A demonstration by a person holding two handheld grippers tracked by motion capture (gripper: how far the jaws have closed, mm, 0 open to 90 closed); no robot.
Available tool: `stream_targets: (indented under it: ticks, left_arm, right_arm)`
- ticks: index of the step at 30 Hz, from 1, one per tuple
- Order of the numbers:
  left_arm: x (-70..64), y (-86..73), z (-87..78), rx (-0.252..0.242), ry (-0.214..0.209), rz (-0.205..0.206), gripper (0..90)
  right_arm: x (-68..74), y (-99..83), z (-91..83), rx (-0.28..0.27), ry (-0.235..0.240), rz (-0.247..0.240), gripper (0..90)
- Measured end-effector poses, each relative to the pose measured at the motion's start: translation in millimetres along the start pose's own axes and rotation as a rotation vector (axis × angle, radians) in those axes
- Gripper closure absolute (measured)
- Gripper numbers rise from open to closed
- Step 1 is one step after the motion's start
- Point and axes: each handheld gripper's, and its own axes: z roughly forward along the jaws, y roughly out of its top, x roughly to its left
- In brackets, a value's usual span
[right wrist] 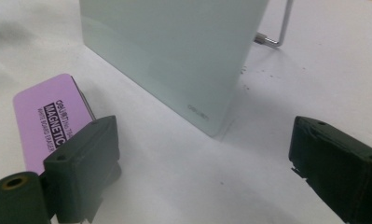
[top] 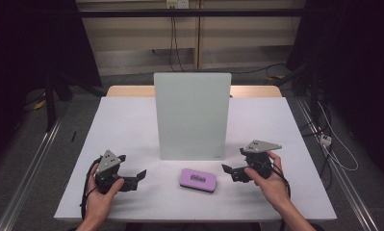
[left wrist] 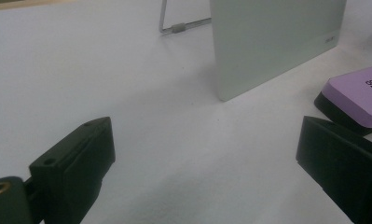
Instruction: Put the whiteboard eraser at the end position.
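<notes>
Work surface: a white-covered rectangular table (top: pixel 132 120). At its centre stands a pale green frosted glass whiteboard panel (top: pixel 192 115), upright and leaning slightly back on a bent metal wire stand (left wrist: pixel 176 27) seen behind its lower edge. This posture presents the writing face toward the person, which suits wiping or marking from the near side.

Item of interest: a flat purple whiteboard eraser with a black felt base and printed label (top: pixel 198 179). It lies label-up on the table just in front of the panel's lower edge, apart from it, and between the two grippers. Felt side down is its resting position; it would need lifting and turning to meet the panel face.

Left gripper (top: pixel 132 177): held low over the table by the person's left hand (top: pixel 100 195), jaws spread wide with nothing between them. In the left gripper view the eraser sits just beyond the jaw on that view's right, not touched.

Right gripper (top: pixel 233 171): held by the right hand (top: pixel 271 185), jaws likewise wide apart and empty. In the right gripper view the eraser lies behind the jaw on that view's left, near but clear.

Assessment: both grippers flank the eraser, pointed inward; I judge the pick-up not yet begun. Either could reach it.
</notes>
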Motion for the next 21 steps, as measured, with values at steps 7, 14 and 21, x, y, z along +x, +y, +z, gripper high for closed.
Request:
stream_targets:
  ticks: [7,14,21]
  left_arm:
    - [1.0,0.4,-0.4,-0.003,0.012,-0.005,4.3]
    - [2.1,0.1,-2.2,-0.010,0.023,-0.019,4.3]
    - [2.3,0.0,-2.8,-0.012,0.029,-0.023,4.3]
  right_arm:
    - [-7.8,-6.9,-10.4,-0.024,-0.037,0.021,8.6]
    - [-15.5,-19.4,-20.2,-0.023,-0.066,0.045,8.5]
    - [-25.1,-30.7,-31.6,-0.059,-0.101,0.080,8.8]
